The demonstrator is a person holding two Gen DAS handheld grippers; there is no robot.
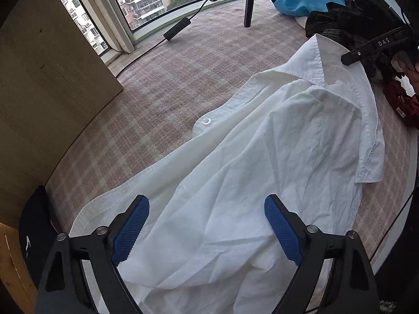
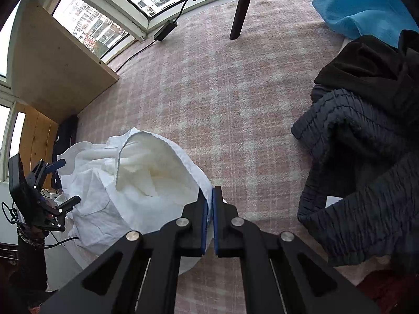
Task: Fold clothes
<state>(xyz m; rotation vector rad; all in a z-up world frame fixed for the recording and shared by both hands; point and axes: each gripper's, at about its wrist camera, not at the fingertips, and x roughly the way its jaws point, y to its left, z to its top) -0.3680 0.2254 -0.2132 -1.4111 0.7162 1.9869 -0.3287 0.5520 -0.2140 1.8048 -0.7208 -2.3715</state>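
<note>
A white collared shirt (image 1: 275, 141) lies spread on a pink plaid cloth (image 1: 183, 73). My left gripper (image 1: 207, 217) hovers over the shirt's lower body, its blue pads (image 1: 131, 230) wide apart with crumpled fabric below and between them, not pinched. In the right wrist view my right gripper (image 2: 210, 198) is shut on an edge of the white shirt (image 2: 146, 172), which rises in a lifted loop to its left. The left wrist view shows the right gripper (image 1: 349, 57) at the collar. The left gripper (image 2: 69, 180) stands open at the shirt's far left side.
Dark garments (image 2: 366, 136) are piled at the right with a blue one (image 2: 366, 10) behind and a red one (image 1: 403, 107) beside. A black tripod leg (image 2: 241, 7) and a cabled adapter (image 2: 165, 30) stand near the window. A wooden panel (image 2: 57, 62) is at the left.
</note>
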